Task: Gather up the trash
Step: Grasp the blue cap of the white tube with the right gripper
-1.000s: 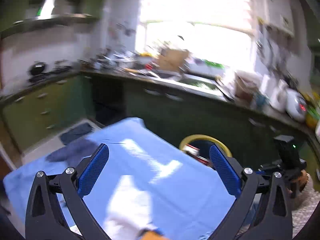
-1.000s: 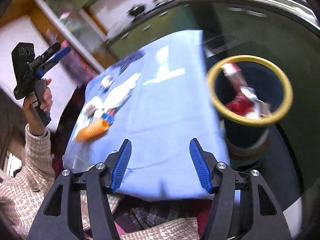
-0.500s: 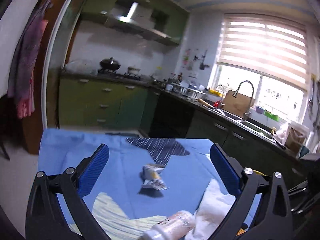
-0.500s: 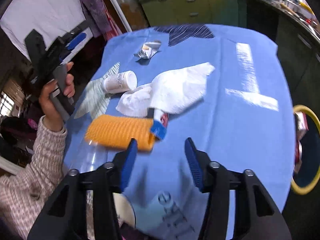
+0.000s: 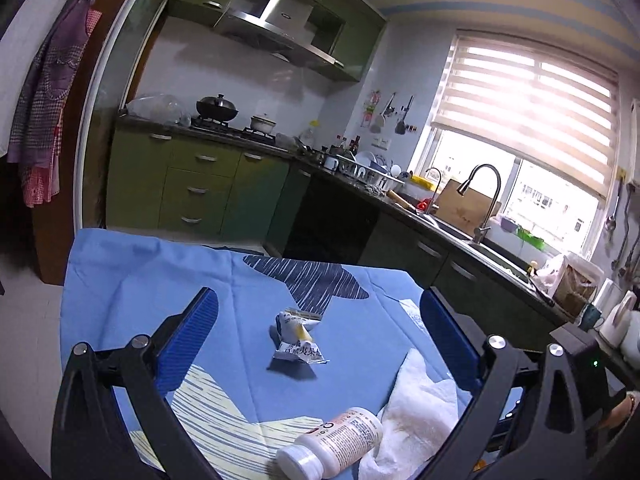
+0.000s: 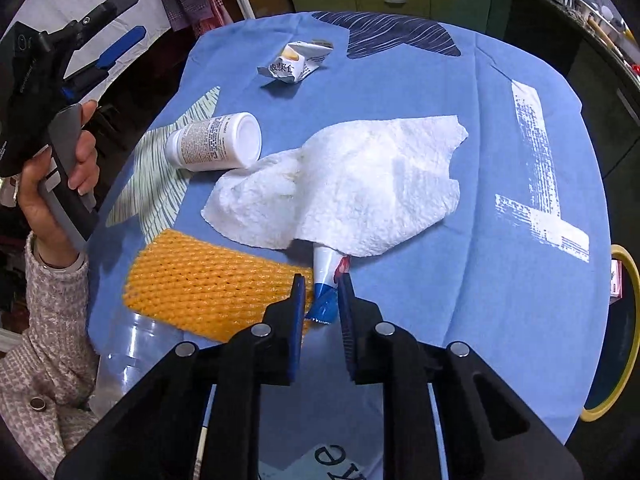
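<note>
The right gripper [image 6: 320,300] is closing its jaws around the blue end of a squeezed tube [image 6: 325,288], while the left gripper [image 5: 316,336] is hanging wide apart over the crumpled wrapper [image 5: 298,338]. Looks early-ish: some trash is sitting in the yellow-rimmed bin [image 6: 624,360], but bottle [image 6: 214,142], paper towel [image 6: 352,188] and orange foam net [image 6: 208,284] are all waiting on the cloth. The towel is hiding most of the tube, and the bin is getting cut off.
</note>
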The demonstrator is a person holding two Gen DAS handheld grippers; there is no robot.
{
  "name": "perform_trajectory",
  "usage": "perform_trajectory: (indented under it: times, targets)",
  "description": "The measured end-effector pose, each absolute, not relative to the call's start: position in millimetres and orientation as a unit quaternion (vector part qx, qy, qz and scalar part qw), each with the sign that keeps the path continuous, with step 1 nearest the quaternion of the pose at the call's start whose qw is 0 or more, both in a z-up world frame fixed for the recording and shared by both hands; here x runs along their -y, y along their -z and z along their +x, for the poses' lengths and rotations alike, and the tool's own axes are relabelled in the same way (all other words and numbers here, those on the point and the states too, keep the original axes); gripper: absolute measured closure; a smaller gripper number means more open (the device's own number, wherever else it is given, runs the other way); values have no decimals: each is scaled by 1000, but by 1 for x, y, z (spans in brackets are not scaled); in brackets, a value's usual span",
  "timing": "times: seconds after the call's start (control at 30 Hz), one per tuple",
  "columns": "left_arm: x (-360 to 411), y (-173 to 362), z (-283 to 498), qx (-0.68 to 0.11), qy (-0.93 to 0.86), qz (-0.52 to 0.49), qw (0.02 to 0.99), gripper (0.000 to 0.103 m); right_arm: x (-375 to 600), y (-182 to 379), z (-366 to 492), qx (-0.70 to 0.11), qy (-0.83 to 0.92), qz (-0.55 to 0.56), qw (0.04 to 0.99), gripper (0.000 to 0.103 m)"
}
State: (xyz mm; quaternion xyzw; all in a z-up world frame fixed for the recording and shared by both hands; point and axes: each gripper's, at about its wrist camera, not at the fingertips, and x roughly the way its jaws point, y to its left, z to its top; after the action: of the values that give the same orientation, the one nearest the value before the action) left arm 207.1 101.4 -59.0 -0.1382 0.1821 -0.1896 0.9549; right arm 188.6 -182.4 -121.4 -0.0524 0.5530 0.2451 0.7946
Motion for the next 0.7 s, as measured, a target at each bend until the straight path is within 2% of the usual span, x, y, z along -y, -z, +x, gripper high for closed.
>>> perform_trajectory:
  times: [0.63,0.7]
  targets:
    - [-91,65,210,-195,190,-112,956,7,188,118,190,-554,-239,-46,796,85]
    - [-89,66,210,-196,189,-107,956,7,180,121,190,-555,-242,-56,794,80]
